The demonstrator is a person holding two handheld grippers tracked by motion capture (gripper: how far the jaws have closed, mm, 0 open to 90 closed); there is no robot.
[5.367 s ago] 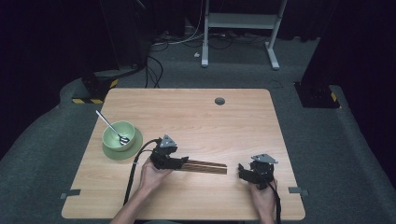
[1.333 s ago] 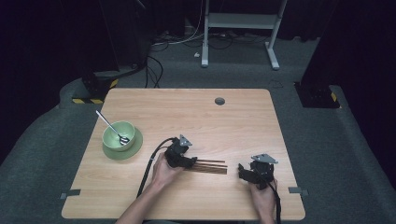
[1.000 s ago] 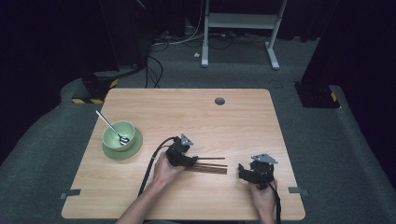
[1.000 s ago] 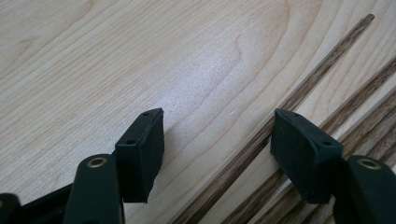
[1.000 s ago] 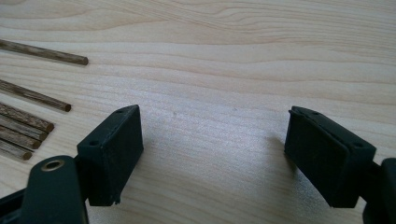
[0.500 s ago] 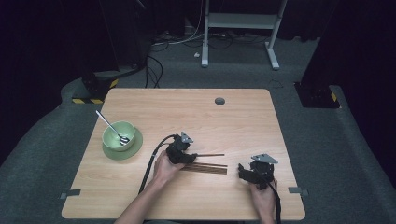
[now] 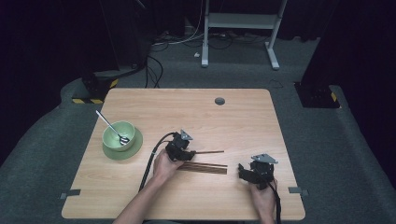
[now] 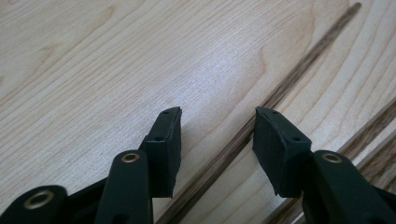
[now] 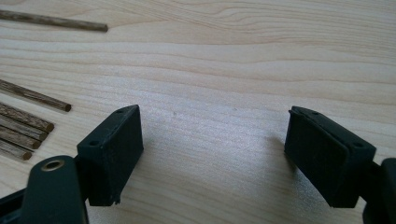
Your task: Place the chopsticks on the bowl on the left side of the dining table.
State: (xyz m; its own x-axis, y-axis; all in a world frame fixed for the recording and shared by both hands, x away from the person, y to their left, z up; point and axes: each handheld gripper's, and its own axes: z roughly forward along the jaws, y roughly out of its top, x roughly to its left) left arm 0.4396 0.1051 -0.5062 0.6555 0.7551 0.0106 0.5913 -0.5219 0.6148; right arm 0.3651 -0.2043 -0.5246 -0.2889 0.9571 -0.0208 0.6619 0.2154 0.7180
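Table [image 7: 243, 116]: light wood top, a round grommet [image 7: 219, 101] near its 12 o'clock edge.

Green bowl [image 7: 116, 134]: sits on a matching green saucer [image 7: 133, 148] toward the table's 9 o'clock side, a metal spoon [image 7: 110, 125] leaning in it with the handle pointing to 11 o'clock.

Left gripper [image 8: 217, 135]: at table centre, jaws part-way apart and just now closing; one dark wooden chopstick [image 8: 275, 95] lies flat on the table between them, pads not yet pressing it. In the high view this chopstick [image 7: 209, 152] points toward 3 o'clock from the gripper [image 7: 180, 148].

Right gripper [image 9: 212, 135]: jaws spread wide over bare wood, released, at the table's 4 o'clock area [image 7: 254, 171].

Remaining chopsticks [image 7: 205, 168]: a bundle lying side by side just at 6 o'clock of the single one, between the two grippers; their ends show at 9 o'clock in the right gripper view [image 9: 23, 128].
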